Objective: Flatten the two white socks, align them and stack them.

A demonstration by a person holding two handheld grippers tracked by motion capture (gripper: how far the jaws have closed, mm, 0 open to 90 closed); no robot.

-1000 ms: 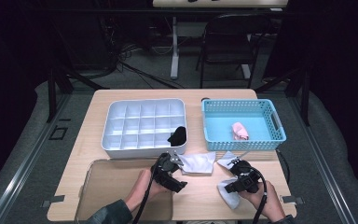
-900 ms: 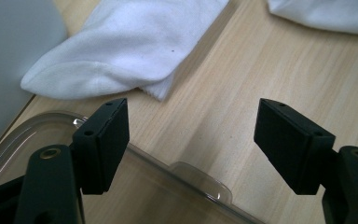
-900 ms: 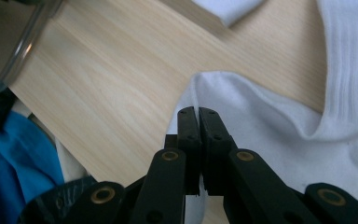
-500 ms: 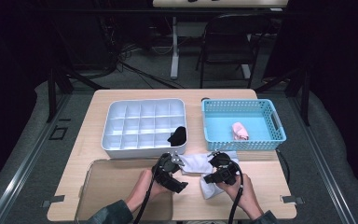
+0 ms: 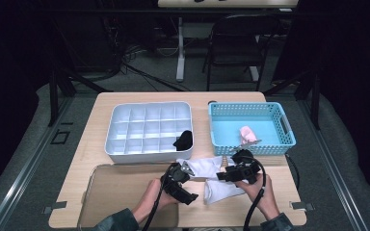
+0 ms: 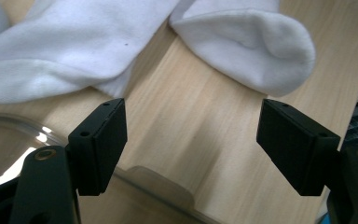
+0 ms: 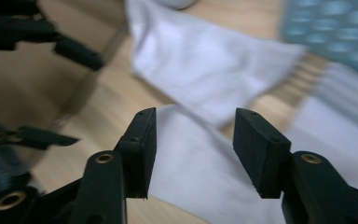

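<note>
- Two white socks (image 5: 212, 175) lie crossed near the worktop's (image 5: 125, 103) front edge (bare wood around them).
- Left hand-held gripper (image 6: 191, 140), at the socks' 9 o'clock, gapes empty above wood.
- Right hand-held gripper (image 7: 193, 140), at 3 o'clock, has just been opening; released, sock beneath.

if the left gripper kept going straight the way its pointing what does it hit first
Probably bare table first: the left gripper has its open jaws over plain wood, nothing between them. Just beyond lie the two white socks, one to each side of that line. Depth is hard to judge here.
</note>
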